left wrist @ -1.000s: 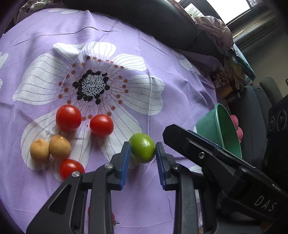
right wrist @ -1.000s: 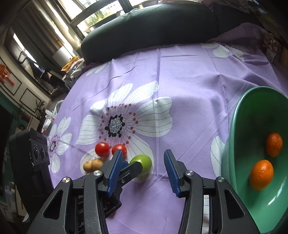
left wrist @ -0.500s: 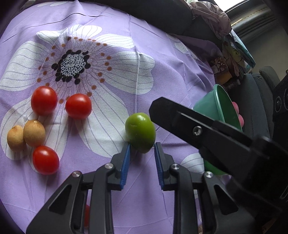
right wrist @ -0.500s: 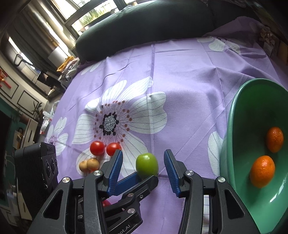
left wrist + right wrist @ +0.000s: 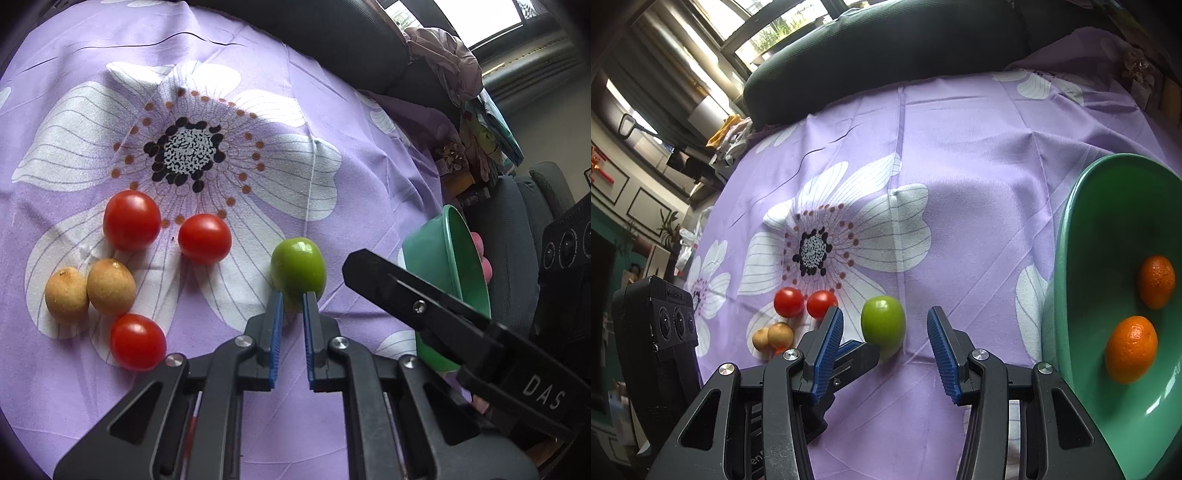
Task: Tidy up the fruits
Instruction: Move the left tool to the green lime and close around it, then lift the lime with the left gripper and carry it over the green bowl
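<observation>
A green fruit (image 5: 298,269) lies on the purple flowered cloth (image 5: 229,92). My left gripper (image 5: 292,301) has its jaws narrowed around the fruit's near edge, with only the fingertips touching it. In the right wrist view the green fruit (image 5: 882,325) sits just ahead of my right gripper (image 5: 884,323), whose jaws stand wide open and empty. A tilted green bowl (image 5: 1082,236), held by a bare hand, holds two oranges (image 5: 1131,349). Three red tomatoes (image 5: 132,220) and two small tan fruits (image 5: 110,281) lie to the left.
The right gripper's finger (image 5: 424,306) crosses the left wrist view beside the bowl (image 5: 448,254). A dark cushion (image 5: 886,51) lines the cloth's far edge. Clutter (image 5: 476,147) sits beyond the right side.
My left gripper's jaws have narrowed from open to pinching the green fruit's near edge. The fruit slid forward out from between them. The right gripper stayed open.
</observation>
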Tool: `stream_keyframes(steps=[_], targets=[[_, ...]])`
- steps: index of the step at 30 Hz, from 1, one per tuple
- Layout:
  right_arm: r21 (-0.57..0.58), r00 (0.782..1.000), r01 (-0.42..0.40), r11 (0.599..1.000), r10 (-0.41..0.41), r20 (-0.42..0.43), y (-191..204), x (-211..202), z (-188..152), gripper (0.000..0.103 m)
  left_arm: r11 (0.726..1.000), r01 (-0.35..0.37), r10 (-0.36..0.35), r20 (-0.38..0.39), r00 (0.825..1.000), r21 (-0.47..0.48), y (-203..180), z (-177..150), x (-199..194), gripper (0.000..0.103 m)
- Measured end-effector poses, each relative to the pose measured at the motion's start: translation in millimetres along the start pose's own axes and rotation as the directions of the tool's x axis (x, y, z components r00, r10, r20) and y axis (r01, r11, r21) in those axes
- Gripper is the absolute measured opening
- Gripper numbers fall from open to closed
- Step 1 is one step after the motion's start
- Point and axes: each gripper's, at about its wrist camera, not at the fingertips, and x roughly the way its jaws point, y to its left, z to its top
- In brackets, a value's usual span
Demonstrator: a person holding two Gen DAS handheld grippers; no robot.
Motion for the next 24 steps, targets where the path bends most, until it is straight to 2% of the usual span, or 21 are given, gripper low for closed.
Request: stream_keyframes(steps=[3,8,10,13,16,20,24], targets=[[-0.01,1.0,-0.008,1.0,0.008,-0.003,3.6,1.5,-0.8,0.05,0.999,-0.037,0.038,0.014,0.999,-0.01,5.3,1.9,-4.3,0.009],[0.004,1.0,-0.024,1.0,0.024,-0.02,4.3,9.3,0.2,0.05,0.999,-0.034,0.034,0.001,0.999,-0.026,9.7,2.6,-3.8,0.009],[0.009,1.0,-0.014,1.0,0.014,-0.025,4.3,13.2,0.9,0.041,0.999,-0.024,0.024,-0.006,1.0,-0.024,9.2,1.9,-4.0,0.009],[0.037,1.0,0.007,0.999,-0.006,-0.029,0.7,18.6,2.5,0.039,1.0,0.005,-0.005,-0.014,1.0,-0.012,5.4,1.2,-3.4,0.012],[0.063,1.0,0.021,0.998,-0.02,-0.024,-3.1,22.3,5.5,0.037,1.0,0.001,-0.002,-0.004,1.0,-0.02,5.9,2.2,-3.2,0.016],[0.097,0.998,-0.041,0.994,0.046,-0.043,-9.0,26.7,8.7,0.037,0.998,0.049,-0.048,0.009,0.999,-0.036,5.9,4.9,-5.6,0.03],[0.124,0.996,-0.066,0.99,0.072,-0.047,-12.0,29.0,10.9,0.037,0.999,0.028,-0.028,0.022,0.999,-0.018,0.9,7.6,-3.0,0.032]])
